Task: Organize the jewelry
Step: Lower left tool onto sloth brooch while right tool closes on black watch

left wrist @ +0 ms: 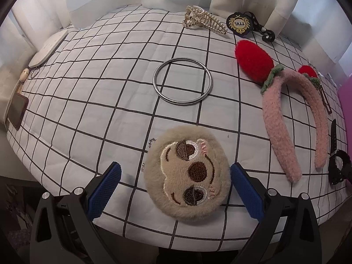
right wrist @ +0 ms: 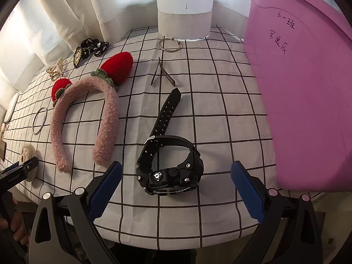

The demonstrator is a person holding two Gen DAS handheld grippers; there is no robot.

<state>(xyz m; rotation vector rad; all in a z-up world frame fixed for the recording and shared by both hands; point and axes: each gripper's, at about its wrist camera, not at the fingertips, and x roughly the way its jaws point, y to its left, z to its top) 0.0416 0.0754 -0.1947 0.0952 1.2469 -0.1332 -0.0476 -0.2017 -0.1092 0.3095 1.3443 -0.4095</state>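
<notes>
My left gripper (left wrist: 176, 187) is open, its blue pads on either side of a beige plush sloth pouch (left wrist: 187, 173) lying on the checked cloth. Beyond it lie a silver bangle (left wrist: 182, 81), a pearl hair claw (left wrist: 203, 19) and a pink strawberry headband (left wrist: 290, 110). My right gripper (right wrist: 176, 189) is open around a black watch (right wrist: 170, 167) near the table's front edge, not touching it. The headband (right wrist: 88, 114), bangle (right wrist: 39, 120), a thin hair clip (right wrist: 164, 72) and a small ring (right wrist: 169, 44) show in the right wrist view.
A pink box (right wrist: 303, 92) stands at the right. A black badge (left wrist: 238, 24) and black chain clip (left wrist: 264, 33) lie at the back by the white curtains. A phone (left wrist: 16, 110) and a white device (left wrist: 47, 48) sit at the left edge.
</notes>
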